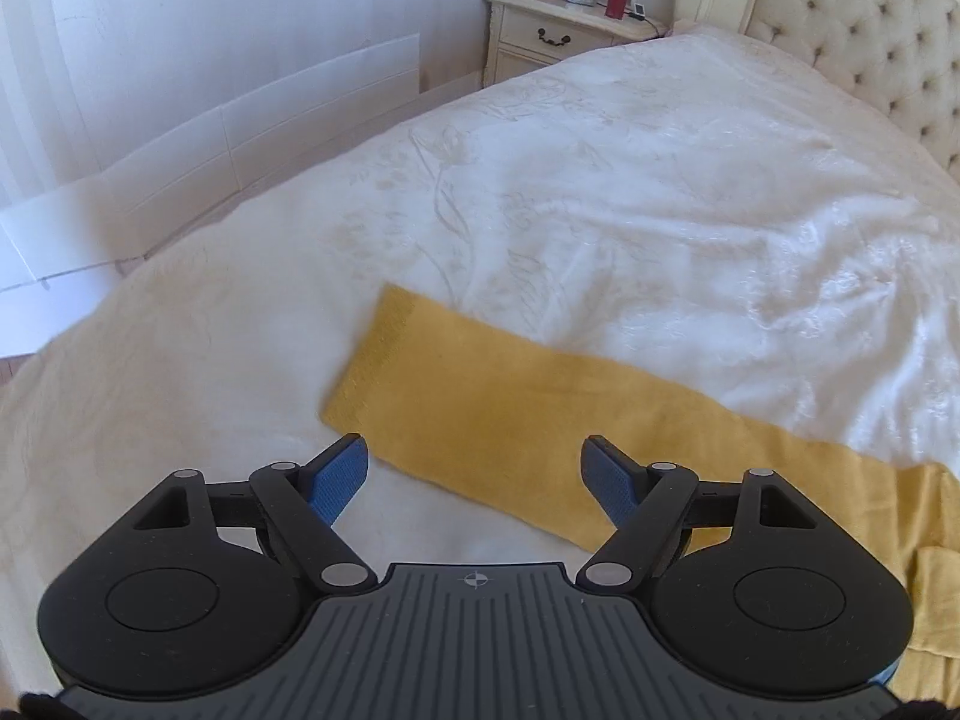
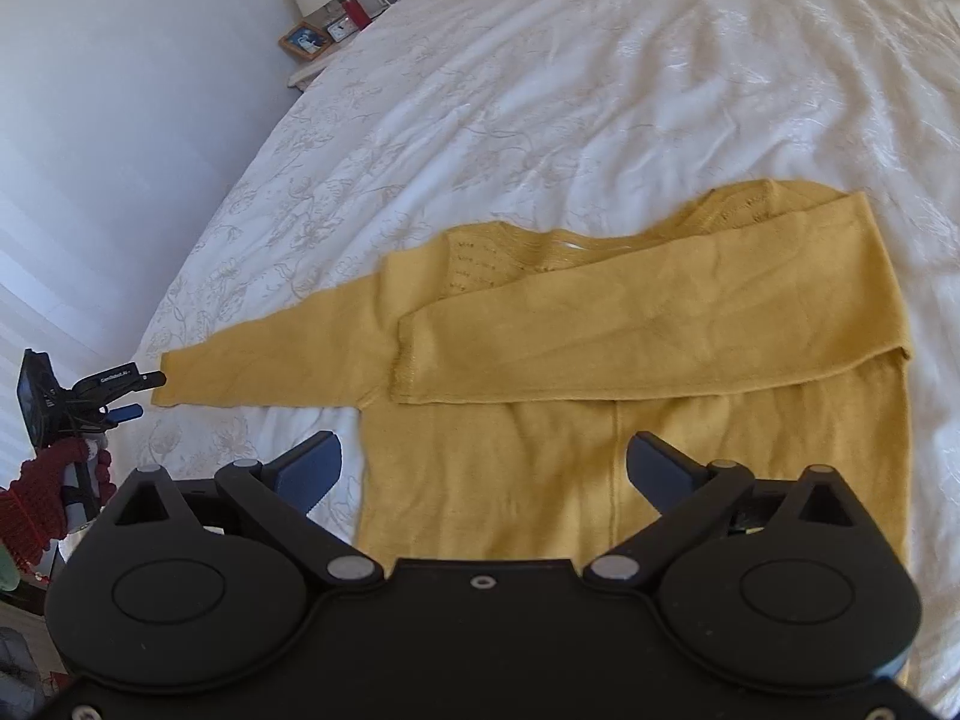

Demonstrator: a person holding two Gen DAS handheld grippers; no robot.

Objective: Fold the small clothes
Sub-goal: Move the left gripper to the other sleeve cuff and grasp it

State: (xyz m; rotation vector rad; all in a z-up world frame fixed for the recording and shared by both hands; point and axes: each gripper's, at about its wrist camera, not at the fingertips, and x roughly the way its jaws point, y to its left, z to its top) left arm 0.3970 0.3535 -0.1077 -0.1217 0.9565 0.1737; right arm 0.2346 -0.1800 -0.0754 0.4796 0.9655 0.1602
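A mustard yellow sweater lies flat on the white bed. Its right sleeve is folded across the chest. Its left sleeve stretches out to the left. My right gripper is open and empty, hovering over the sweater's lower body. My left gripper is open and empty, just above the near edge of the outstretched sleeve, close to its cuff. In the right wrist view the left gripper shows at the cuff end.
The white embroidered bedspread covers the bed, with a tufted headboard at the far end. A cream nightstand holds a picture frame, clock, lamp and red bottle. The bed's left edge drops off beside the sleeve.
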